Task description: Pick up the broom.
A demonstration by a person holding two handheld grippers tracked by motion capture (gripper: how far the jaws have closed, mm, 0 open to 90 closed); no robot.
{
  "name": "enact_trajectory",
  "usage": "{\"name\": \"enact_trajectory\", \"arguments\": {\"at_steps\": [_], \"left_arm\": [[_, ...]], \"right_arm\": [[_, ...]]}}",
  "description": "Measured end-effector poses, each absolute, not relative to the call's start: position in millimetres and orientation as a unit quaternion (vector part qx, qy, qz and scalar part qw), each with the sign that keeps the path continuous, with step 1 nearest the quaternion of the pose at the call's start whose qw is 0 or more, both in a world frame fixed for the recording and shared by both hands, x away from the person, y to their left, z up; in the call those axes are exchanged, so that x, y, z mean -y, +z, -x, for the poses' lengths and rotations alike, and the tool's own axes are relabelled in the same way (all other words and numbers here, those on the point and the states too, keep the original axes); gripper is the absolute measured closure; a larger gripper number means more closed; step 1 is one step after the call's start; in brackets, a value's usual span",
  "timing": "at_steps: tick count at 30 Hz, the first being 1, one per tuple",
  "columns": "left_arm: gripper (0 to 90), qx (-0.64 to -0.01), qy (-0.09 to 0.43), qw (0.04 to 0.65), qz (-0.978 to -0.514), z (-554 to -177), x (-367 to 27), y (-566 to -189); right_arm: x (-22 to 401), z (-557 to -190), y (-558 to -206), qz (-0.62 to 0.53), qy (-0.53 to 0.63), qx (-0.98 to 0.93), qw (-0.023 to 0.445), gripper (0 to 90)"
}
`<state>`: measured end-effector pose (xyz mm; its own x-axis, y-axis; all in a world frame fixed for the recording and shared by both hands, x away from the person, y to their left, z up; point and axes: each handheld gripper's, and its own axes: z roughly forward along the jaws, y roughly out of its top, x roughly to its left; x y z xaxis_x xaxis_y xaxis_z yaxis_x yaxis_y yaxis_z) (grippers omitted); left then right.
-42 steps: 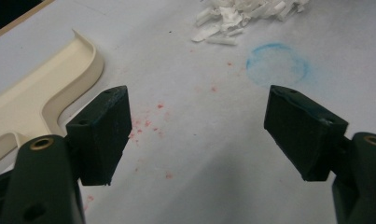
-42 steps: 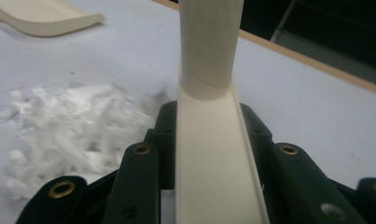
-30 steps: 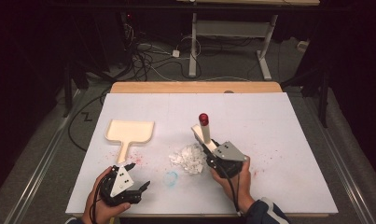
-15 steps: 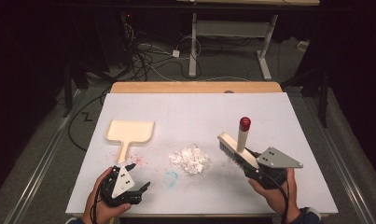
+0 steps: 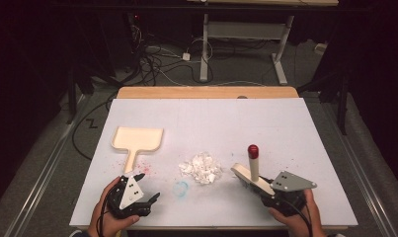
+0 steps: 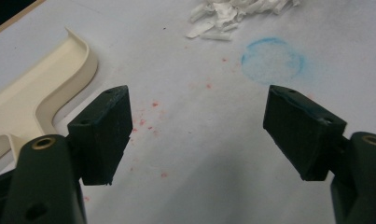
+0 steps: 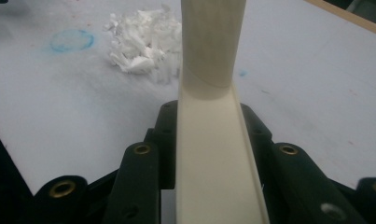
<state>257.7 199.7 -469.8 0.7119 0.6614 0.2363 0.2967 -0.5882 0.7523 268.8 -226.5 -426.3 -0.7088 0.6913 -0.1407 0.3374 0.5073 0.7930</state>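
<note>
A pile of white paper scraps [image 5: 201, 167] lies mid-table, also seen in the right gripper view as shreds [image 7: 146, 42]. A cream dustpan [image 5: 136, 140] lies flat at the left, its handle toward me; its corner [image 6: 45, 88] shows in the left gripper view. My right gripper [image 5: 278, 193] is shut on a cream brush [image 5: 248, 177] with a red-tipped handle [image 5: 253, 150] standing upright, just right of the scraps. The brush body [image 7: 213, 154] runs between its jaws. My left gripper [image 5: 149, 197] rests open on the table below the dustpan handle, nothing between its fingers [image 6: 104, 133].
A faint blue chalk circle [image 5: 180, 187] and red specks mark the white table sheet [image 5: 211, 123]. A wooden table edge [image 5: 206, 92] runs along the back. Cables and desk legs lie on the floor beyond.
My right gripper swung the brush from over the scraps out to the right, then came back left a little and nearer the front edge. The left gripper has stayed put.
</note>
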Motion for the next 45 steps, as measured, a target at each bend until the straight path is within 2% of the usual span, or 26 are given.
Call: {"name": "enact_trajectory", "arguments": {"at_steps": [11, 22, 27, 34, 39, 41, 45], "left_arm": [[22.7, -0.28, 0.256, 0.359, -0.853, -257, -202, -469], [22.7, -0.284, 0.256, 0.36, -0.851, -257, -202, -469], [22.7, -0.282, 0.255, 0.36, -0.852, -259, -202, -469], [22.7, -0.286, 0.254, 0.359, -0.851, -261, -203, -469], [22.7, -0.286, 0.25, 0.361, -0.852, -261, -205, -471], [22.8, -0.287, 0.246, 0.362, -0.852, -261, -206, -472], [23.1, -0.289, 0.242, 0.362, -0.853, -260, -208, -473]], "right_arm": [[167, -292, -424, -0.296, 0.436, -0.817, 0.232, 67.8], [190, -297, -395, -0.283, 0.469, -0.802, 0.238, 67.6], [185, -328, -397, -0.265, 0.47, -0.803, 0.253, 67.6], [159, -396, -410, -0.227, 0.463, -0.804, 0.295, 67.7], [130, -437, -427, -0.224, 0.443, -0.819, 0.289, 67.8], [120, -446, -434, -0.218, 0.439, -0.821, 0.292, 67.8], [104, -453, -443, -0.205, 0.444, -0.831, 0.265, 67.8]]}}
